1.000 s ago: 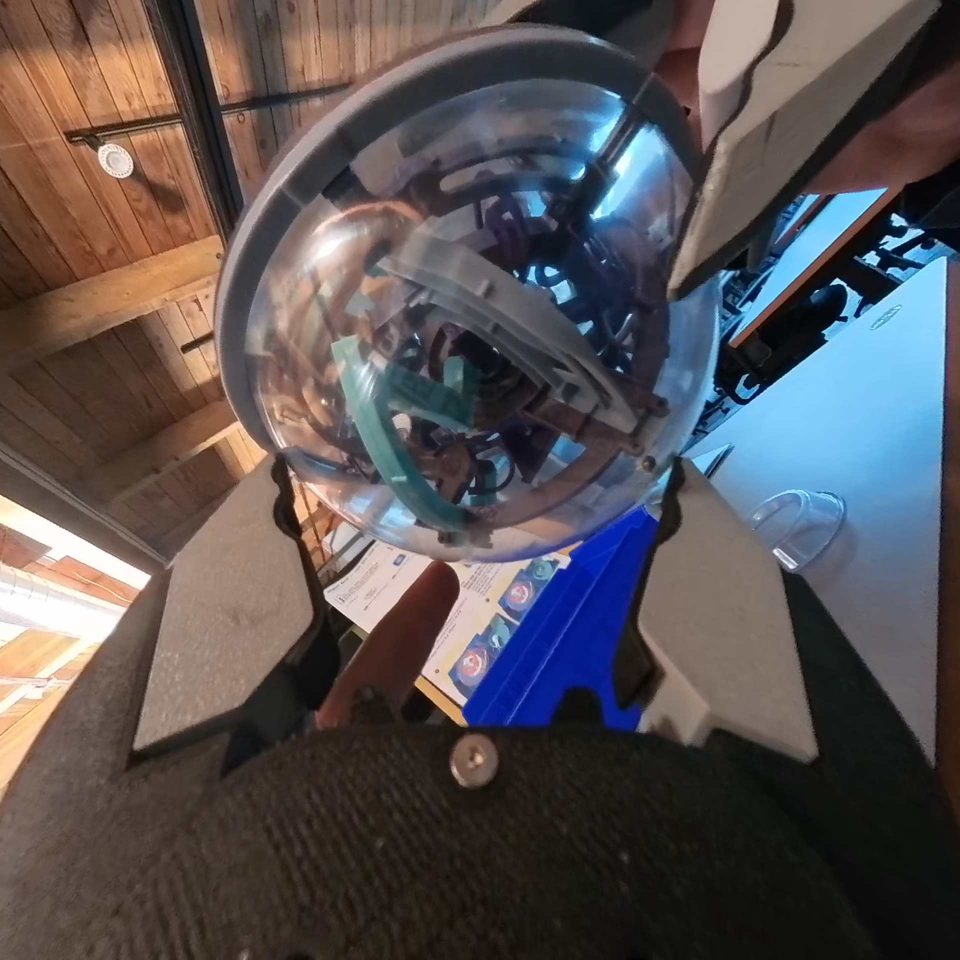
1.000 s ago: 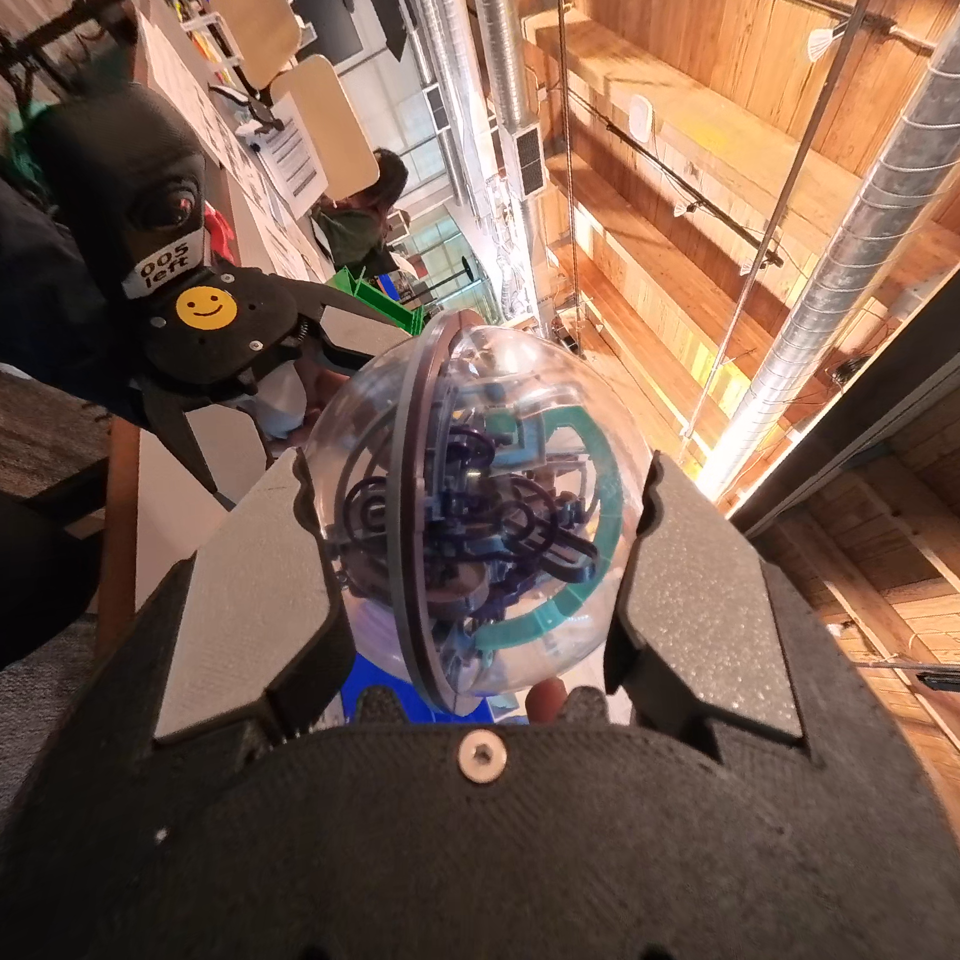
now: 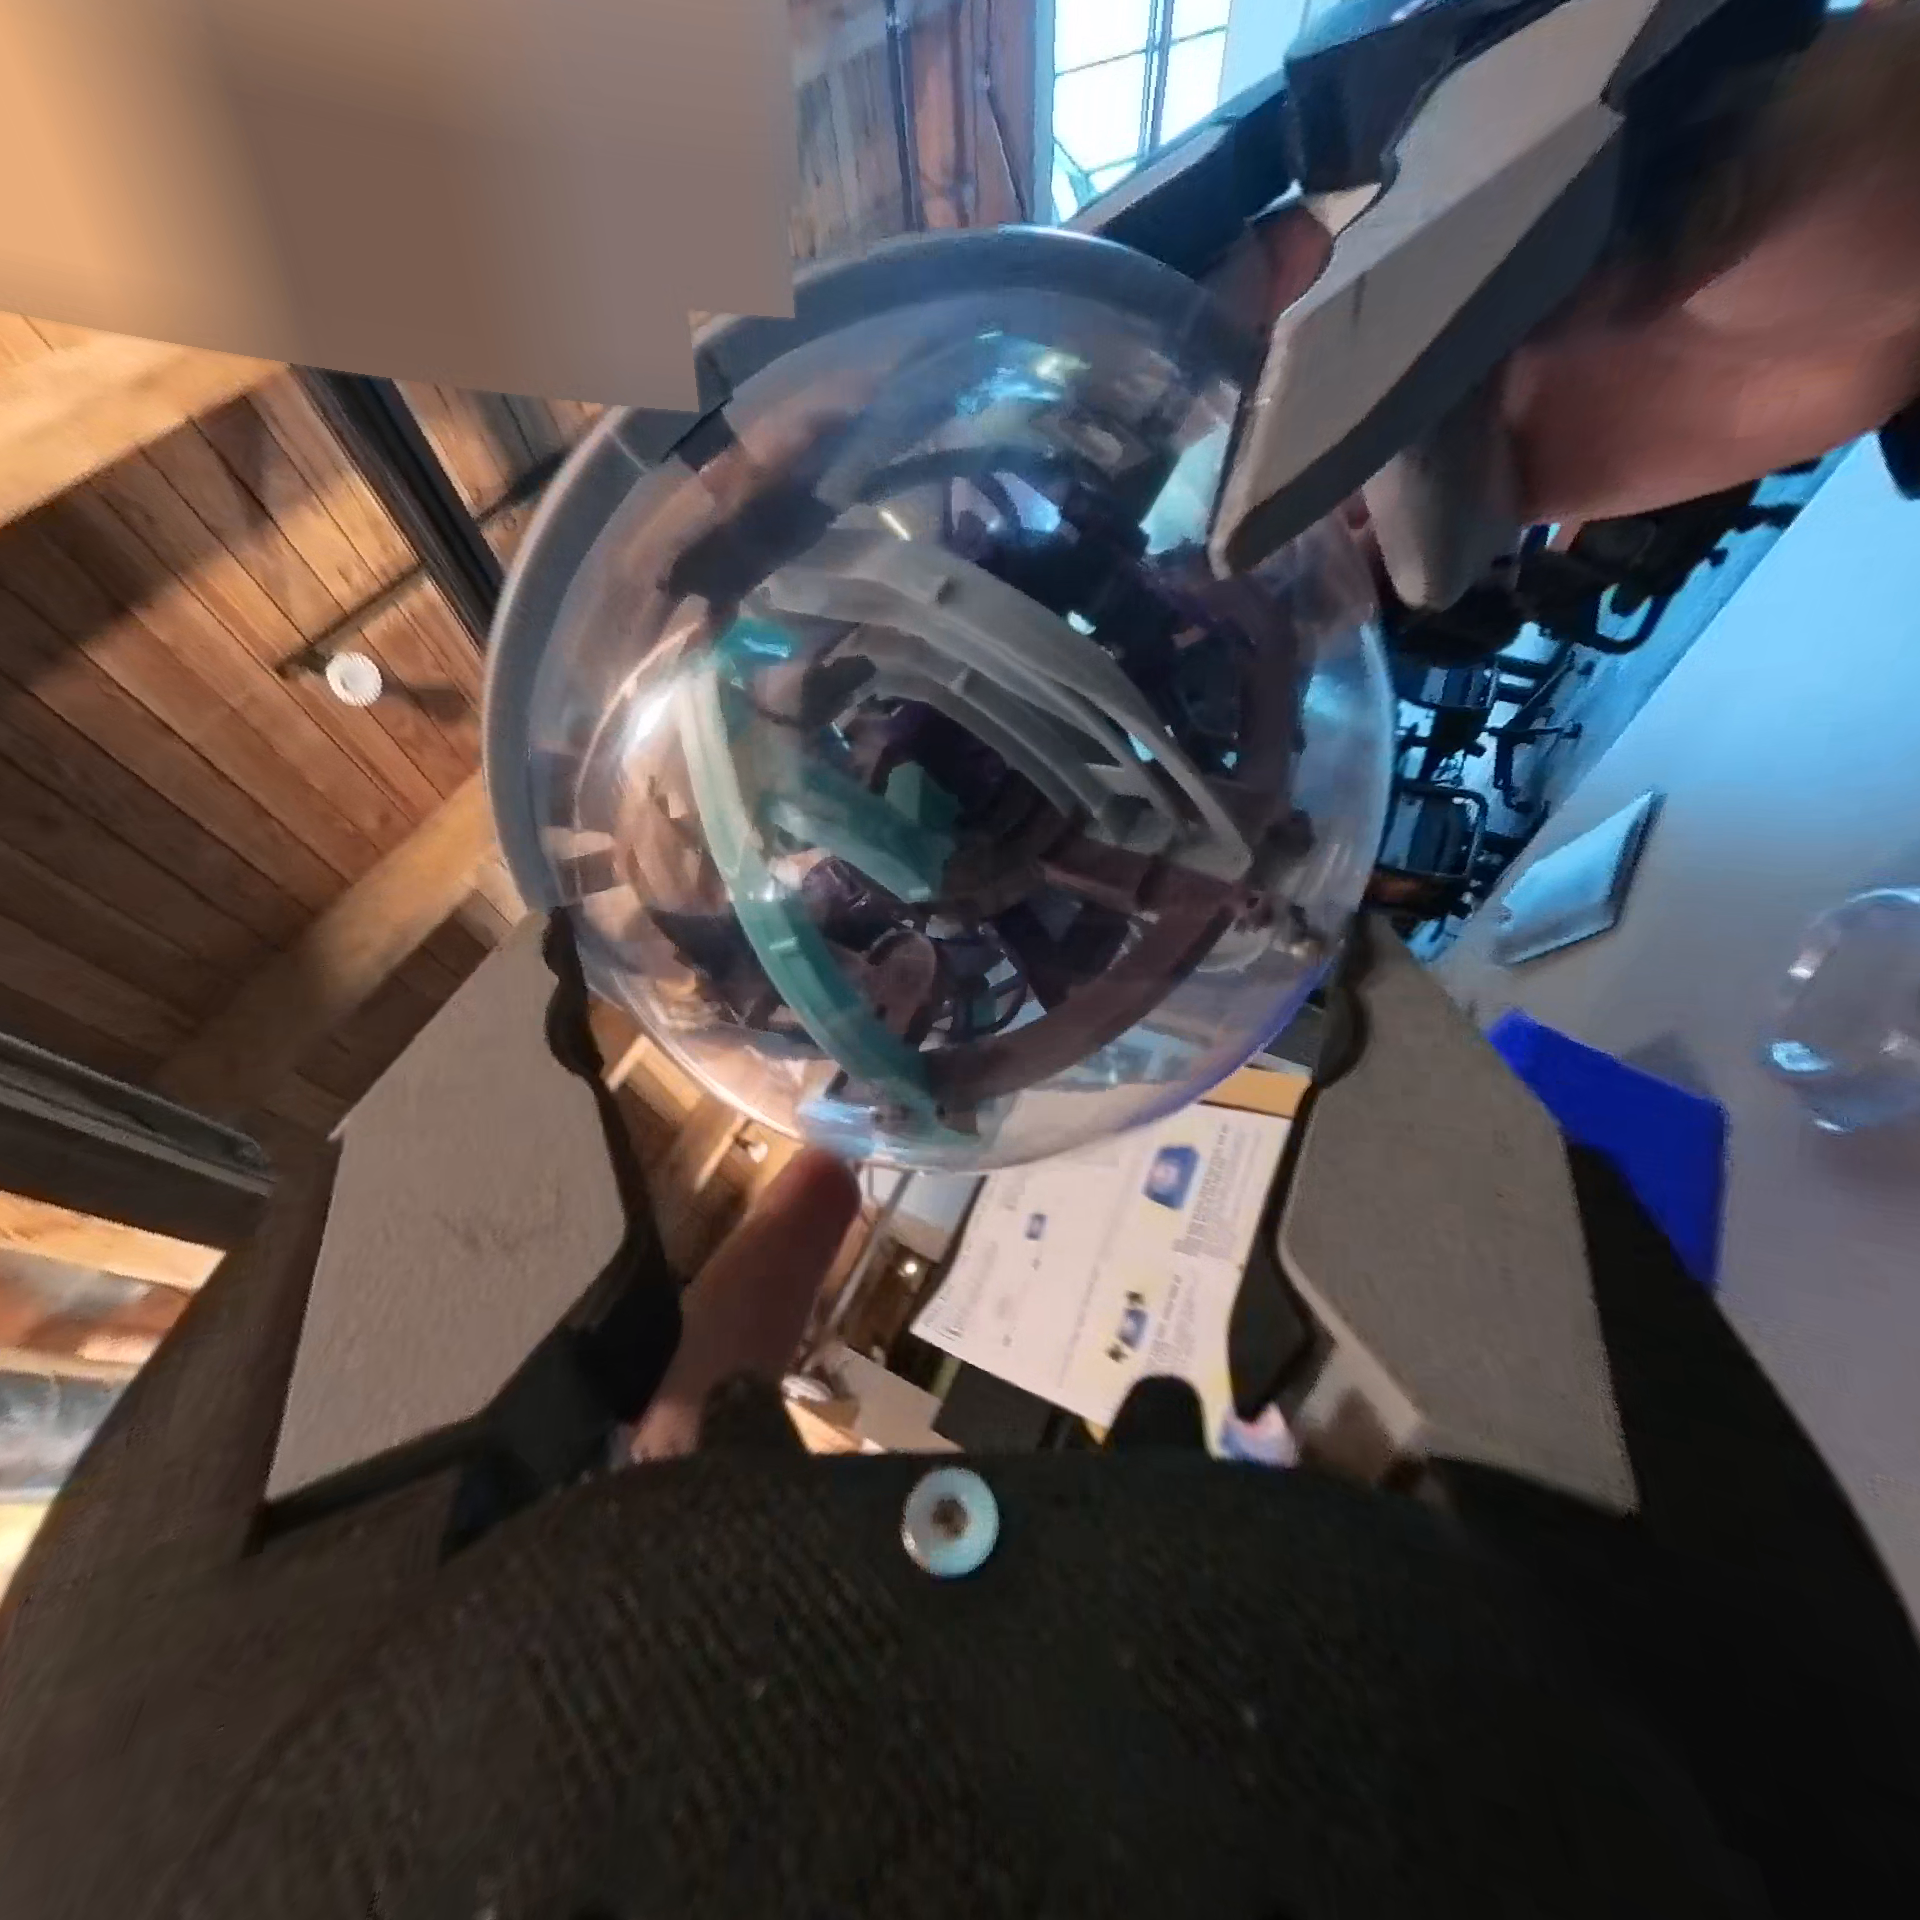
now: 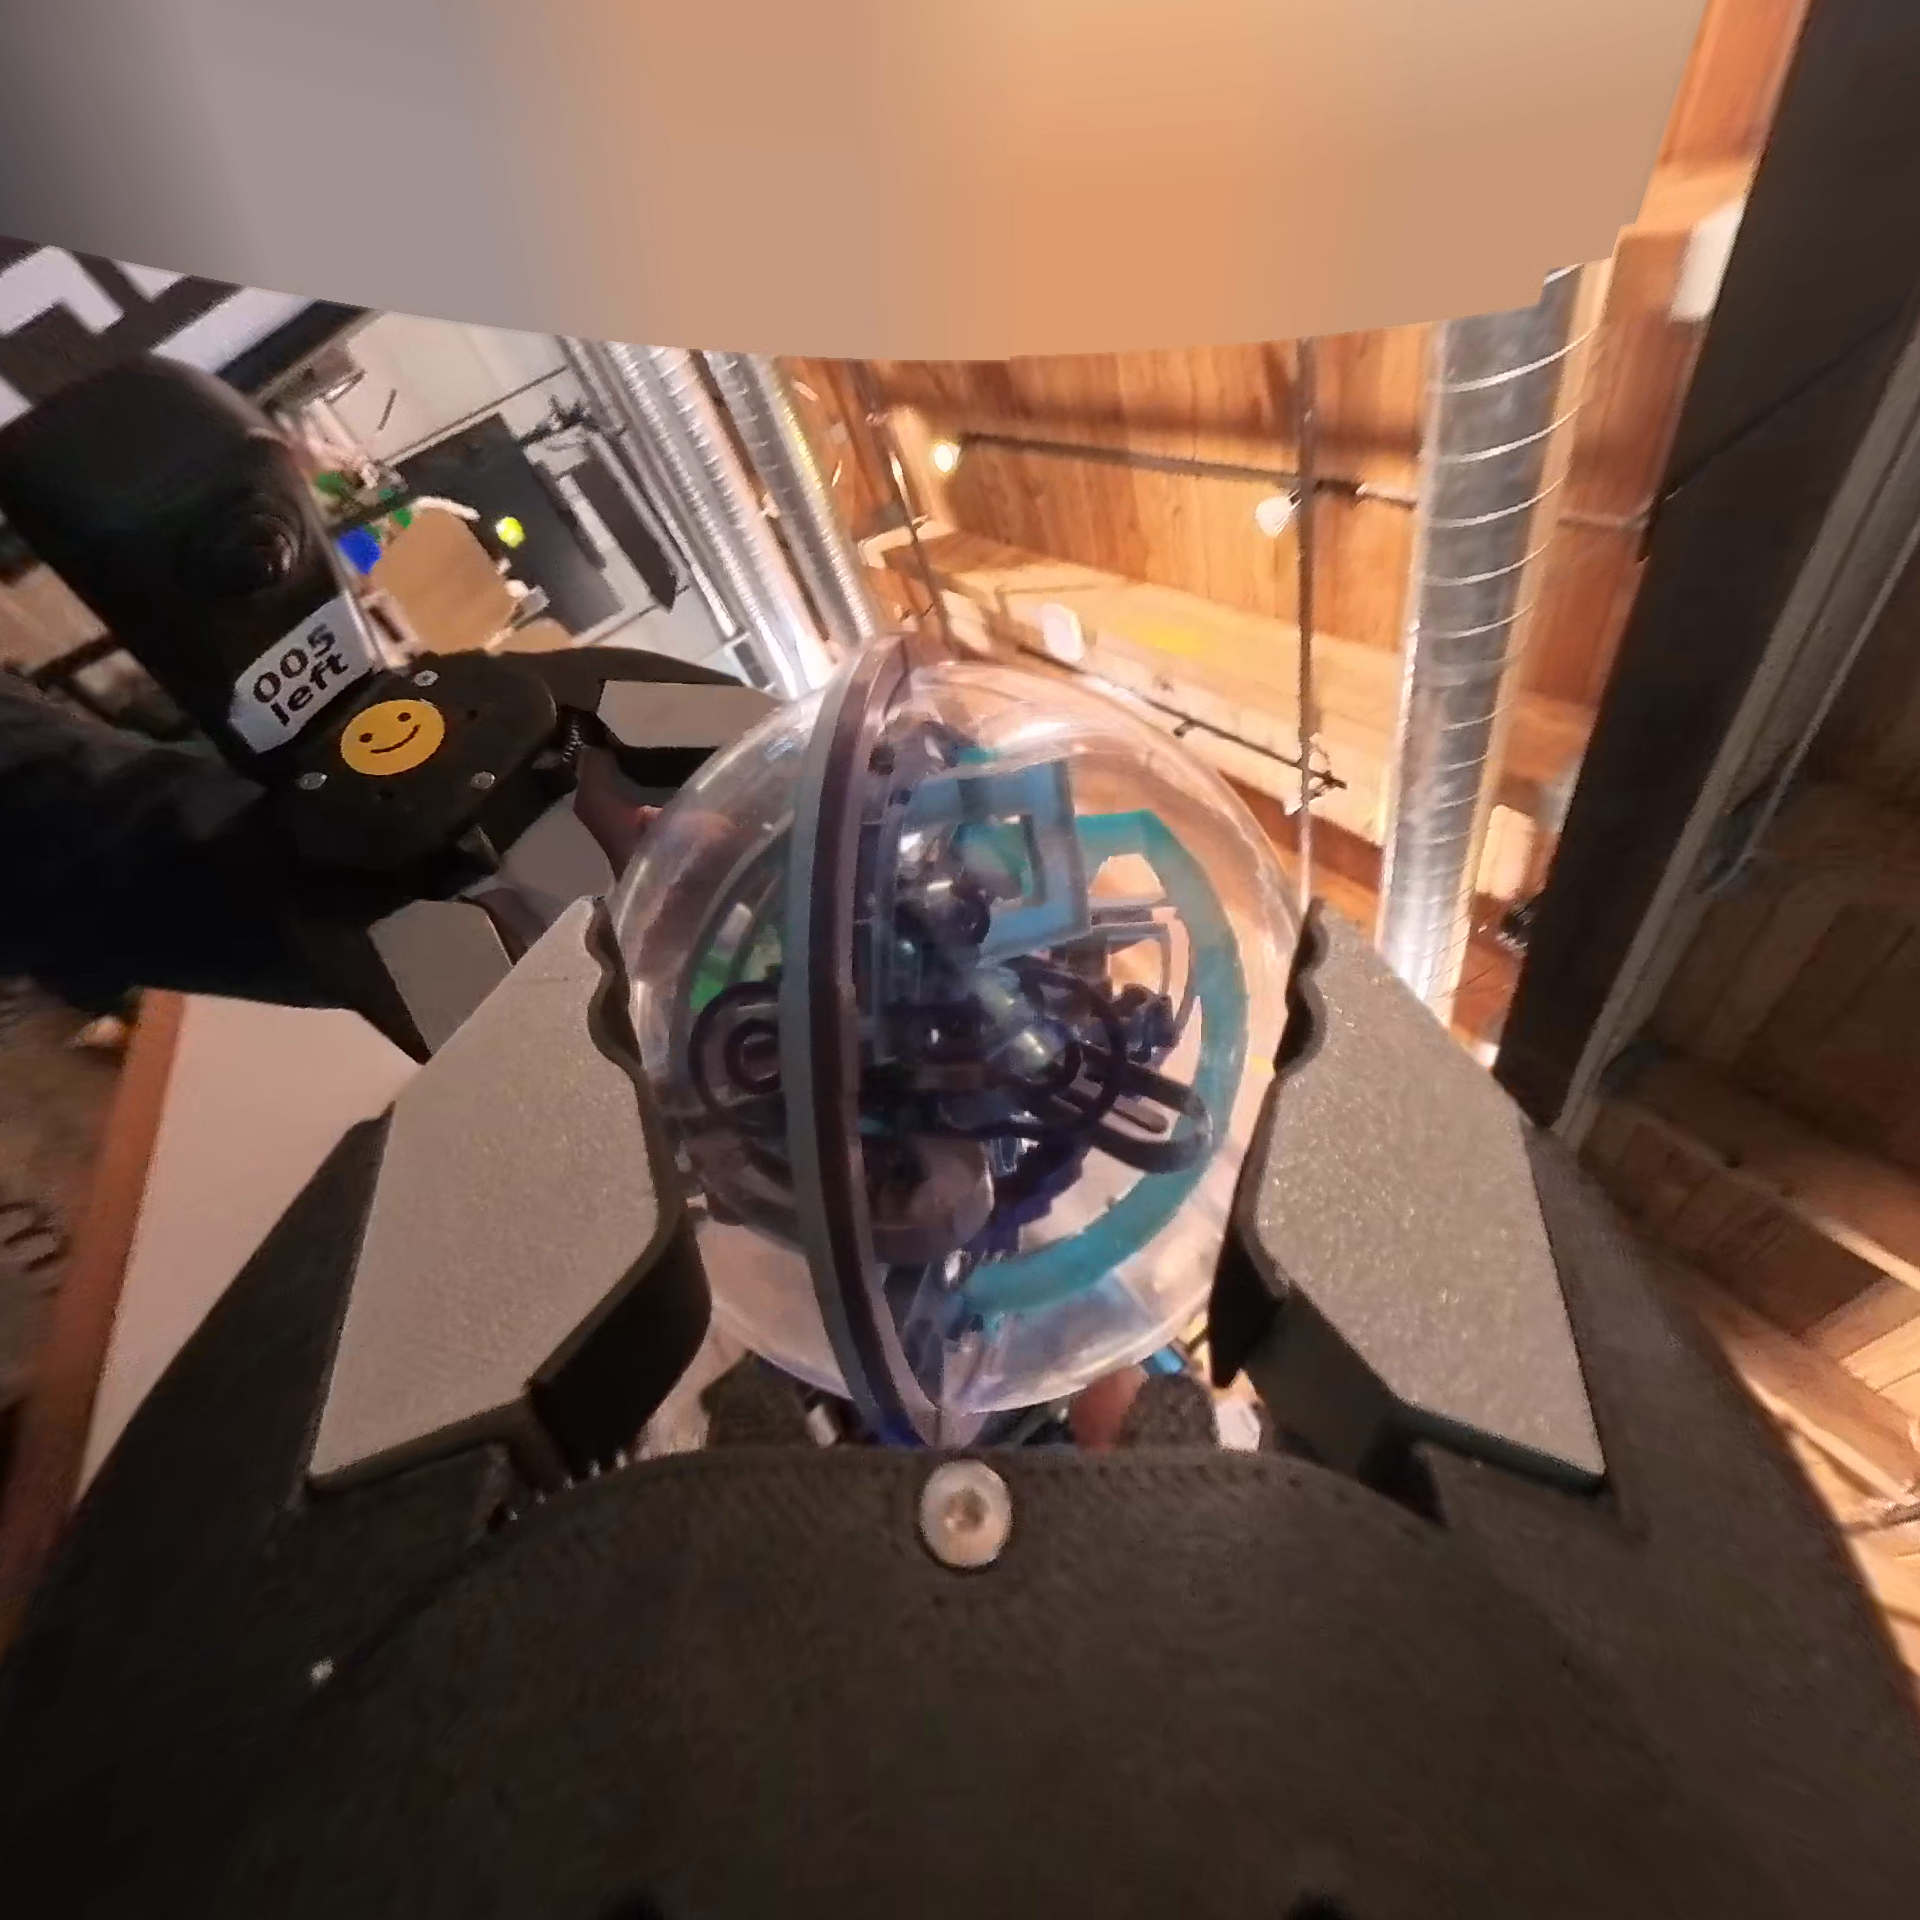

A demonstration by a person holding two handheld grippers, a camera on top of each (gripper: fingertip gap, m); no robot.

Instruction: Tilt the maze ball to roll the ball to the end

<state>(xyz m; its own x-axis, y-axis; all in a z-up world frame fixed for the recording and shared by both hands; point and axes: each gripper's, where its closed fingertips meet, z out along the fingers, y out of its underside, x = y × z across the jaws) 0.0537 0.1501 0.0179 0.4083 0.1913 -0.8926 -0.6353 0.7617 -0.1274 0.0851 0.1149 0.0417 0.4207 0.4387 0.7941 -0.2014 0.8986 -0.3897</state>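
The clear plastic maze ball with a grey equator ring (image 4: 956, 1049) is the landmark: it sits between the two grey-padded fingers of the right gripper (image 4: 951, 997), which touch it on either side. The black left gripper with a round yellow sticker (image 4: 665, 831) reaches in from the ball's left, behind the right gripper's left finger. In the left wrist view the ball (image 3: 935, 707) lies ahead of the left gripper (image 3: 951, 987), its two finger tips at the ball's lower sides. A fingertip (image 3: 790, 1205) rises just below the ball. A sheet of printed white paper (image 3: 1101, 1278) lies beyond and below the ball, a flat blue plastic piece (image 3: 1621, 1132) to its lower right, and a clear dome-shaped stand (image 3: 1860, 1018) farther right on the white tabletop (image 3: 1766, 675).
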